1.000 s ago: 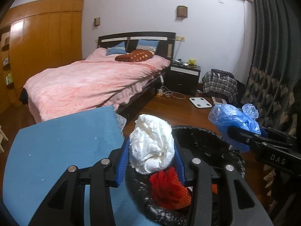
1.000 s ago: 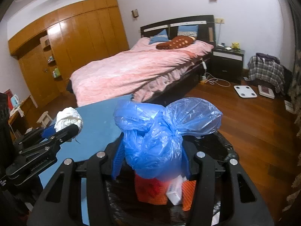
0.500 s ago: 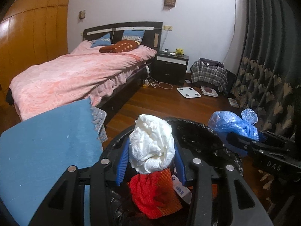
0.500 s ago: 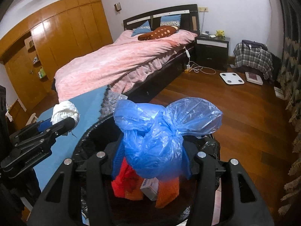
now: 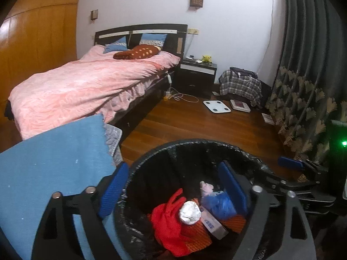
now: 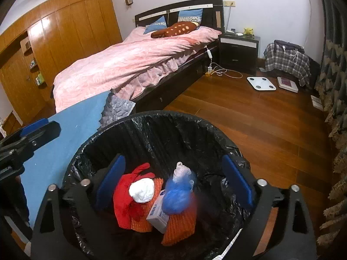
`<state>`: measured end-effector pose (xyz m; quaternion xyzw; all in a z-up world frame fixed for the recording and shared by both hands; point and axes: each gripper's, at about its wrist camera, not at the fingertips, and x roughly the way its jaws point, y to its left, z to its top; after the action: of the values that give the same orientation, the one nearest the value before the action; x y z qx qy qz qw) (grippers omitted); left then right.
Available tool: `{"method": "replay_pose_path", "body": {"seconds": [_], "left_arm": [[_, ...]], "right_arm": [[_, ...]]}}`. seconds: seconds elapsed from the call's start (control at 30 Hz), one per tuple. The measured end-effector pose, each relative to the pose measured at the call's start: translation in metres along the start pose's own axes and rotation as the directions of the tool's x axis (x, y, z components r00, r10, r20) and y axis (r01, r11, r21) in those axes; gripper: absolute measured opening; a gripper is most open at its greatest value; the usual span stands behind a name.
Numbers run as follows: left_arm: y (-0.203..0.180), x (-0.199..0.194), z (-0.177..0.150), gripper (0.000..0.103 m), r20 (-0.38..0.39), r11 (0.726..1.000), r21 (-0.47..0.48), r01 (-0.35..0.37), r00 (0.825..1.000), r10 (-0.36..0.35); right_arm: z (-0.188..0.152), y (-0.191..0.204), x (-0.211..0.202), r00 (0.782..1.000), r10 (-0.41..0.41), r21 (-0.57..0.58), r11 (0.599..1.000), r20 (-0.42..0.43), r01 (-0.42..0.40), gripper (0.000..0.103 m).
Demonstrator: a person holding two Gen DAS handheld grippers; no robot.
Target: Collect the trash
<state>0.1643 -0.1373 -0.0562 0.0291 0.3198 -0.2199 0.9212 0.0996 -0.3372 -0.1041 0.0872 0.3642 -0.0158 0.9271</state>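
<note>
- Trash sits down in the black-lined bin now: white paper wad on the red cloth, blue plastic bag just right of it, leaning on a small white carton.
- Left gripper straddling the near-left part of the rim, jaws just sprung wide apart, nothing between the pads; wad lying below and between them at the bottom.
- Right gripper same deal: jaws just opened wide, nothing held, blue bag straight below the gap and looking motion-blurred, so probably dropping or settling.
- Both pieces lie under the tongs, inside the bin, so nothing left to reach for there. Guessing the drop step is done.
- Key relation for the next move: both tongs hang over the bin mouth, pointing down into it, so any exit means backing up and out without snagging the liner.
- Blue table cover lies left of the bin, closer to the left hand; wooden floor opens to the right and far side, closer to the right hand.
- Can't spot any loose trash on either from here.
</note>
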Motion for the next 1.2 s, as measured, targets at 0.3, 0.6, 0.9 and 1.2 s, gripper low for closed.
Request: {"method": "replay_pose_path", "body": {"seconds": [0.3,0.6,0.9,1.2], "left_arm": [[0.023,-0.031,-0.002,0.097,0.006,0.996,-0.022,-0.083,0.996,0.083],[0.037,-0.074,-0.018,0.097,0.003,0.991,-0.046,-0.123,0.992,0.123],[0.041,-0.105,-0.041,0.097,0.011,0.985,-0.08,-0.153,0.988,0.155],[0.042,-0.133,-0.039,0.097,0.064,0.979,-0.093,-0.181,0.98,0.187]], "right_arm": [[0.01,0.018,-0.029,0.998,0.057,0.001,0.998,0.017,-0.057,0.097],[0.007,0.054,-0.06,0.992,0.124,-0.063,0.991,0.021,-0.122,0.098],[-0.001,0.074,-0.082,0.987,0.161,-0.058,0.986,0.025,-0.159,0.098],[-0.002,0.099,-0.106,0.982,0.184,-0.111,0.978,0.049,-0.178,0.098]]}}
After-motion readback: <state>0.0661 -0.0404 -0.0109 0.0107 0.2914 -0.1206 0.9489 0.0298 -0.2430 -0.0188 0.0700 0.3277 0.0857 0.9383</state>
